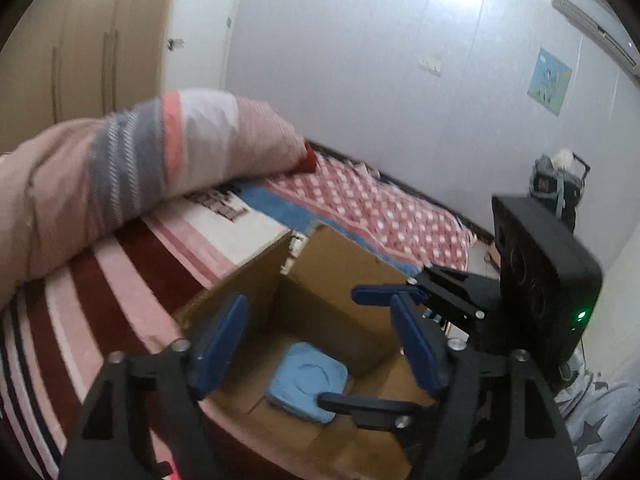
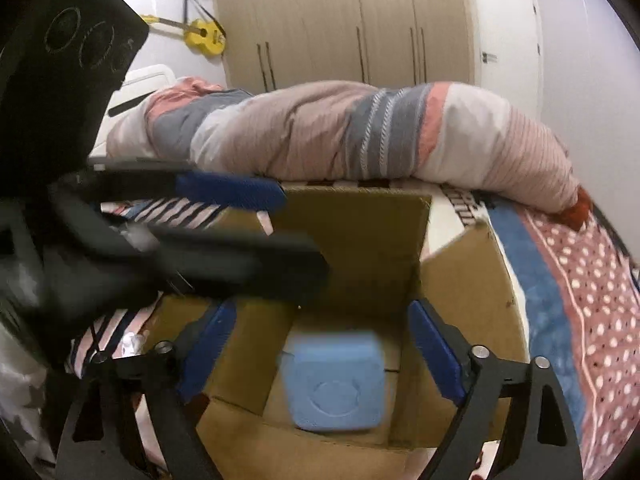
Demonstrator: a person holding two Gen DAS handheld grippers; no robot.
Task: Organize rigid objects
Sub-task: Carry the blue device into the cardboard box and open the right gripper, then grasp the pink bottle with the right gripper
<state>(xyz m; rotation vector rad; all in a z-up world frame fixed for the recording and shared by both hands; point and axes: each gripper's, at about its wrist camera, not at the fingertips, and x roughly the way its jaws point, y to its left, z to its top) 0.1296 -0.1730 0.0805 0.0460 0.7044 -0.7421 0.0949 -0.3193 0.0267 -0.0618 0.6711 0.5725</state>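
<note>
An open cardboard box (image 1: 340, 276) sits on the bed, with a light blue square case (image 1: 306, 386) lying on its floor. My left gripper (image 1: 320, 344) is open and empty, held above the box opening. My right gripper (image 2: 324, 356) is also open and empty, right over the blue case (image 2: 336, 380) inside the box (image 2: 368, 240). The right gripper also shows in the left wrist view (image 1: 352, 344), reaching in from the right. The left gripper shows blurred in the right wrist view (image 2: 256, 228), coming in from the left above the box.
The bed has a striped blanket (image 1: 120, 280) and a dotted red cover (image 1: 380, 208). A rolled pink and grey duvet (image 2: 360, 132) lies behind the box. Wardrobes (image 2: 340, 20) and a yellow guitar (image 2: 202, 36) stand at the wall. A bag (image 1: 556, 184) sits past the bed.
</note>
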